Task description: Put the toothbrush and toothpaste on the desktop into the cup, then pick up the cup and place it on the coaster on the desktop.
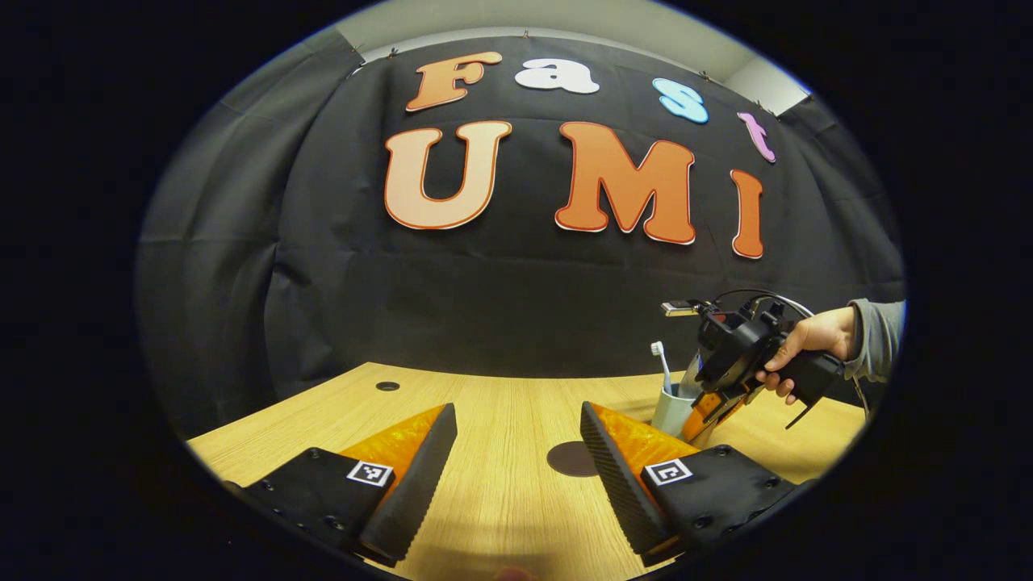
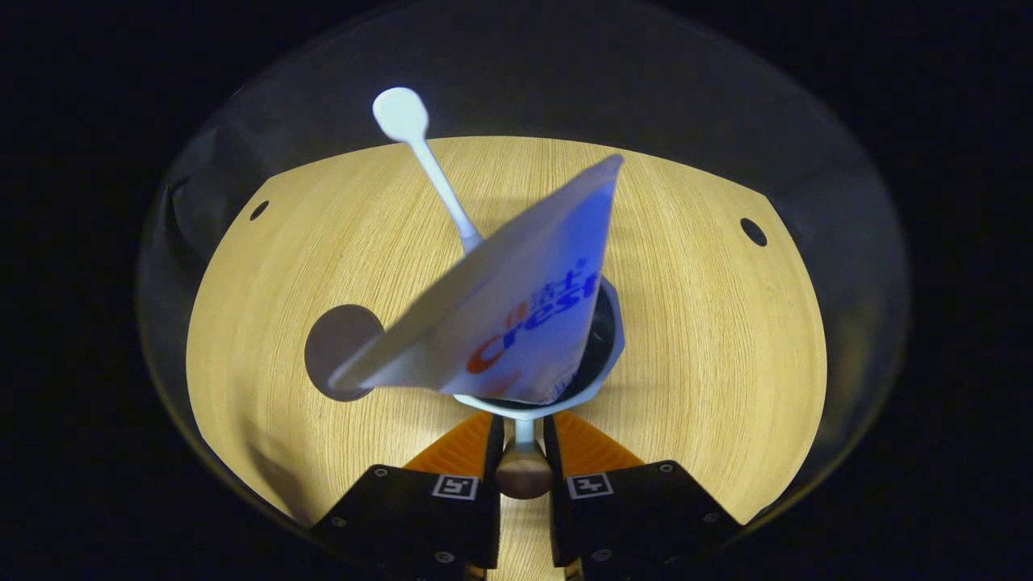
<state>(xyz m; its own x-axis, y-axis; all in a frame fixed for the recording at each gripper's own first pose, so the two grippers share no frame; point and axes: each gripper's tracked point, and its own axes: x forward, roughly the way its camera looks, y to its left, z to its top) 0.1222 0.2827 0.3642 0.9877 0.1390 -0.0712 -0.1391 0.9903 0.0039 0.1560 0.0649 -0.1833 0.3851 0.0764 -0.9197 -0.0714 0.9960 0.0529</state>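
Cup (image 2: 601, 355), toothbrush (image 2: 428, 161) and toothpaste (image 2: 516, 315) inside, on tabletop (image 2: 710, 339). Right gripper (image 2: 523, 440) jaws clenched on cup handle; left gripper (image 1: 516, 460) released. Advice: lift level, lower squarely onto coaster (image 2: 335, 343) just beside.

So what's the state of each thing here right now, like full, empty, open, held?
Cup: upright on the table, holding both items, its handle pinched.
Toothbrush: inside the cup, head sticking up.
Toothpaste: inside the cup, leaning out over the rim.
Coaster: bare, nothing on it.
Left gripper: open, holding nothing.
Right gripper: shut on the cup's handle.
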